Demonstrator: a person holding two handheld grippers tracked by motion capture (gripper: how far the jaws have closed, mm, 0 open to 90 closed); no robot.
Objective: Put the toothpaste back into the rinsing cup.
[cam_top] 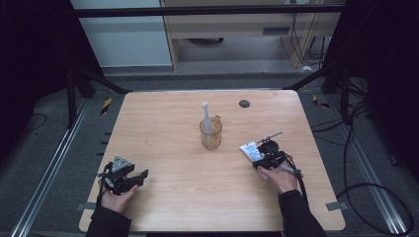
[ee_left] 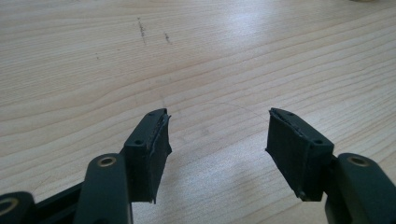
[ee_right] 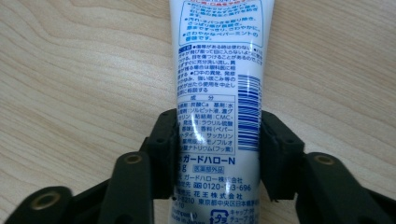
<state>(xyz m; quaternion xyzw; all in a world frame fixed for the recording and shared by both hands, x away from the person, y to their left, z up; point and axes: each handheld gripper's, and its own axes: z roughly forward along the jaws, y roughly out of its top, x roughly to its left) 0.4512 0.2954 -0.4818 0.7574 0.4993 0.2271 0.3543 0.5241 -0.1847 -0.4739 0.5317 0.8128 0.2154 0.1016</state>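
the toothpaste tube (ee_right: 215,93) lies flat on the counter (cam_top: 163,143) at its right side, right between the fingers (ee_right: 161,149) of the right gripper (cam_top: 264,157). in the right gripper view its long axis runs straight ahead, in line with the fingers, which sit against the tube's two long edges near its crimped end, pinching it across the width. the rest of the tube points away from the hand; its cap end is out of frame there. in the high view the tube (cam_top: 251,150) points up-left, roughly toward the glass cup (cam_top: 211,134) holding a toothbrush (cam_top: 206,116). the left gripper (cam_top: 129,177) rests well apart at the counter's left, fingers (ee_left: 149,149) spread over bare wood, so the right hand is plainly the nearer one.
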